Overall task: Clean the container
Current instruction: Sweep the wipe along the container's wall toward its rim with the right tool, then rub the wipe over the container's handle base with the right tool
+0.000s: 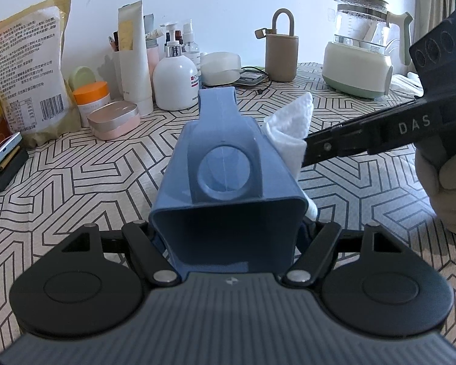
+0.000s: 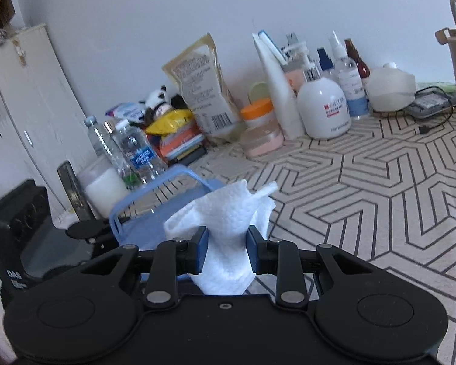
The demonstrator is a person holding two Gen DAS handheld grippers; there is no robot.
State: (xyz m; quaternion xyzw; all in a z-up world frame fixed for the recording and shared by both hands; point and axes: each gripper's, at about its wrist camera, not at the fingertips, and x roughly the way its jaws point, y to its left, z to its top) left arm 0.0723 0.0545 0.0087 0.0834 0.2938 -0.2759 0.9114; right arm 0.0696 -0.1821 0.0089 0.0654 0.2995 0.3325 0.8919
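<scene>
Container, blue plastic, lies centre frame in the left wrist view, clamped between the left claw jaws above the patterned table. Right claw, closed on a white paper towel, presses it against the container's right side

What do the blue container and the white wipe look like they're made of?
Container: probably moulded plastic, smooth with a slight sheen; a fine seam line runs along it and light glints near its rim. Wipe: looks like paper towel, matte, with an embossed dimpled texture and soft crumpled folds, though thin cloth can't be ruled out.
</scene>
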